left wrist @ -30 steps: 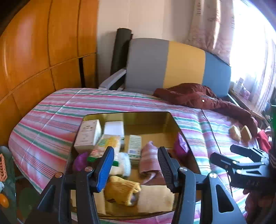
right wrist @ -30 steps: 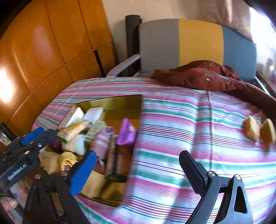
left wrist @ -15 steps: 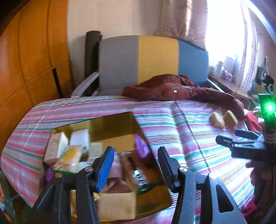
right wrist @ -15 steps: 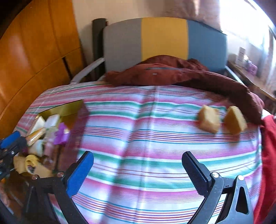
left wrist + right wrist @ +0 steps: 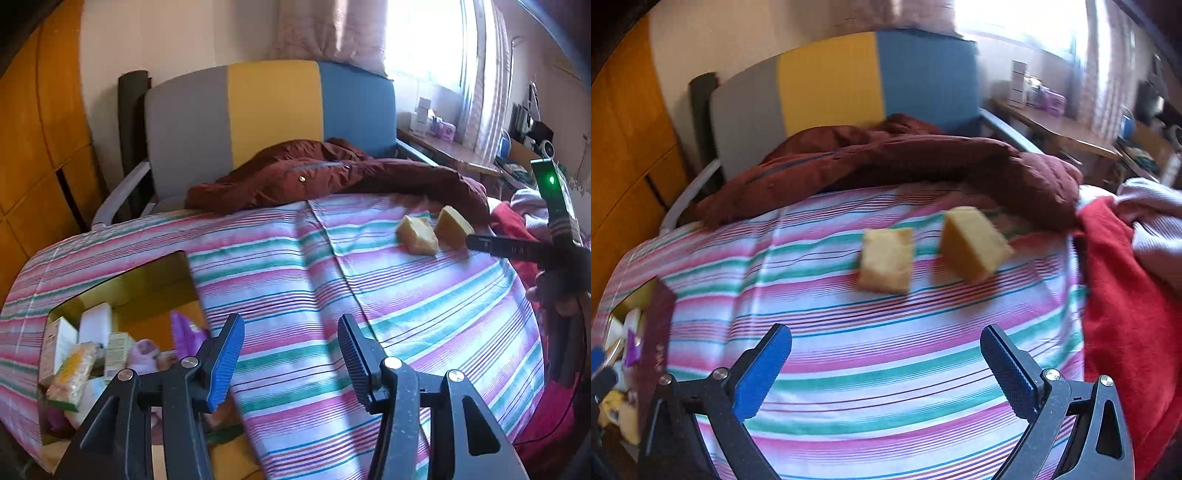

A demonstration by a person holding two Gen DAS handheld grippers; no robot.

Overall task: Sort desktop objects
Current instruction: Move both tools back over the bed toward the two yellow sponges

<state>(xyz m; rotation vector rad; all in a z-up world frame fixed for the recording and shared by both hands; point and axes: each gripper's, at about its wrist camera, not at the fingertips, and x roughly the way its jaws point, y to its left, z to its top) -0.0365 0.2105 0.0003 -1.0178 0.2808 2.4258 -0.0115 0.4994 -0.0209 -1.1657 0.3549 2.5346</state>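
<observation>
Two yellow sponge blocks lie on the striped cloth: a left block (image 5: 886,260) and a right block (image 5: 973,249), also in the left wrist view (image 5: 417,234) (image 5: 452,227). My right gripper (image 5: 886,341) is open and empty, a little in front of the blocks. My left gripper (image 5: 290,339) is open and empty over the cloth, beside a gold box (image 5: 122,284) that holds several small packages (image 5: 70,373). The right gripper's fingers (image 5: 495,243) show at the right of the left wrist view, close to the right block.
A dark red jacket (image 5: 886,162) lies across the far edge of the cloth, in front of a grey, yellow and blue chair (image 5: 273,107). Red cloth (image 5: 1126,302) is heaped at the right edge. Wooden panels (image 5: 33,147) stand on the left.
Both grippers have swung right, away from the gold box. The right gripper has moved close to the two sponge blocks. Both stay open.
</observation>
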